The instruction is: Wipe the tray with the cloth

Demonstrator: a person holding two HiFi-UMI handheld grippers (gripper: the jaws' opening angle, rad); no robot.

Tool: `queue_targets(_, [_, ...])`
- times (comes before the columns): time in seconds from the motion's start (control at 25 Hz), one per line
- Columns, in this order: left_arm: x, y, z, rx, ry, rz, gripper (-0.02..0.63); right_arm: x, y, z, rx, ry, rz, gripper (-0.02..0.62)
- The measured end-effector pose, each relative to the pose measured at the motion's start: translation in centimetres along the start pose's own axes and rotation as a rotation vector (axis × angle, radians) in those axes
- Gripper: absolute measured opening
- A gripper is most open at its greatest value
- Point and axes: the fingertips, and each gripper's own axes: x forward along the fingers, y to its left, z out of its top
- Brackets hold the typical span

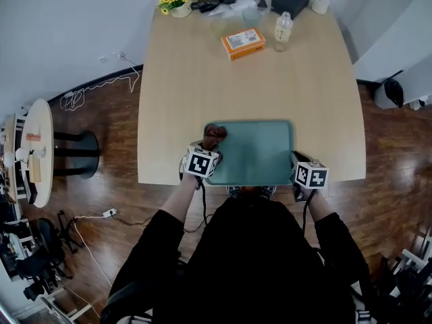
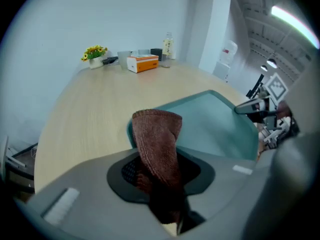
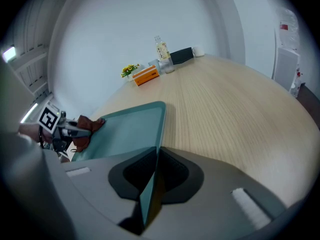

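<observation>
Two grippers at work: our left gripper (image 1: 206,154) clamps the brown cloth (image 2: 159,136) at the left edge of the tray (image 1: 256,154), and our right gripper (image 3: 150,186) pinches its right rim. We'd press the cloth flat and sweep across in overlapping strokes.

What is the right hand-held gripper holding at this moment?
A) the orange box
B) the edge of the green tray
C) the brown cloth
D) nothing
B: the right gripper view shows the right hand-held gripper closed on the near edge of the tray, while the cloth is held by the left hand-held gripper.
</observation>
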Motion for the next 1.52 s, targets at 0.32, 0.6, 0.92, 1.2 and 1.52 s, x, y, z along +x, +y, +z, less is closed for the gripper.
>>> queue_targets(0.32, [2.2, -1.0, 5.1, 0.013, 0.028, -0.063, 0.094, 0.1, 0.3, 0.0, -0.009, -0.008, -0.013, 0.025])
queue_targets(0.6, [5.7, -17.7, 12.0, 0.292, -0.031, -0.367, 0.094, 0.0, 0.5, 0.1, 0.004, -0.002, -0.002, 0.025])
queue_targets(0.92, [3.7, -26.8, 5.5, 0.229, 0.075, -0.576, 0.091, -0.2, 0.0, -0.2, 0.015, 0.006, 0.013, 0.025])
queue_targets(1.2, [0.5, -23.3, -0.7, 0.337, 0.034, -0.49, 0.092, -0.2, -0.5, -0.1, -0.004, 0.001, 0.007, 0.026])
queue_targets(1.52, [-1.0, -9.1, -4.0, 0.132, 0.023, -0.209, 0.092, 0.1, -0.5, 0.0, -0.013, 0.006, 0.012, 0.026])
